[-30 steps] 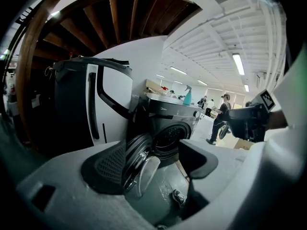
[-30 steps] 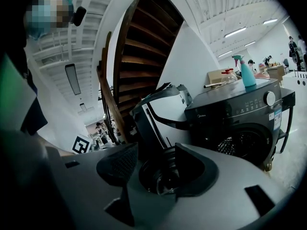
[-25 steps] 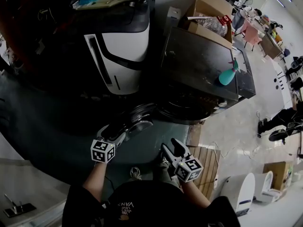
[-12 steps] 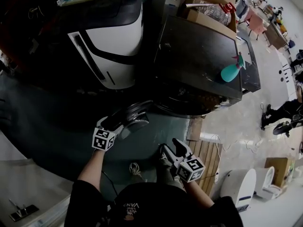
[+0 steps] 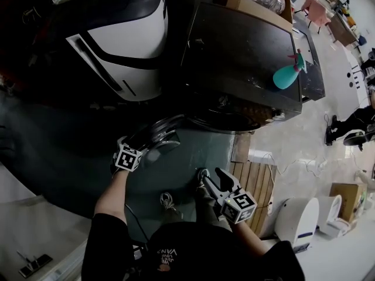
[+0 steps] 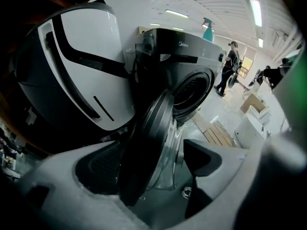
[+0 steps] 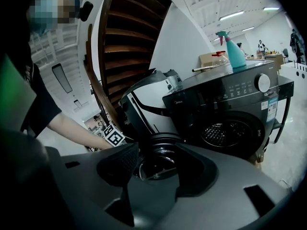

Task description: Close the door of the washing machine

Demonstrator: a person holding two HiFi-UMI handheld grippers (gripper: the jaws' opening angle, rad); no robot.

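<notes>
The black front-loading washing machine (image 5: 246,45) stands with its round door (image 5: 161,134) swung open to the left, and the drum opening (image 6: 194,92) shows. My left gripper (image 5: 137,145) is at the door's outer edge. In the left gripper view the door's rim (image 6: 148,143) stands between the jaws, which are opening; the right pad (image 6: 201,159) is clear of the rim. My right gripper (image 5: 208,177) hovers open a little in front of the door (image 7: 160,159), with nothing between its fingers.
A white-and-black appliance (image 5: 126,45) stands left of the machine. A teal spray bottle (image 5: 287,75) and a cardboard box (image 5: 252,4) sit on top. A wooden pallet (image 5: 255,186) lies on the floor to the right, and a white unit (image 5: 296,227) stands beyond it. A person (image 5: 351,127) is at far right.
My left gripper has tipped downward over the door's rim and its jaws look wider. The right gripper has drifted slightly toward the door. The door stands open as before.
</notes>
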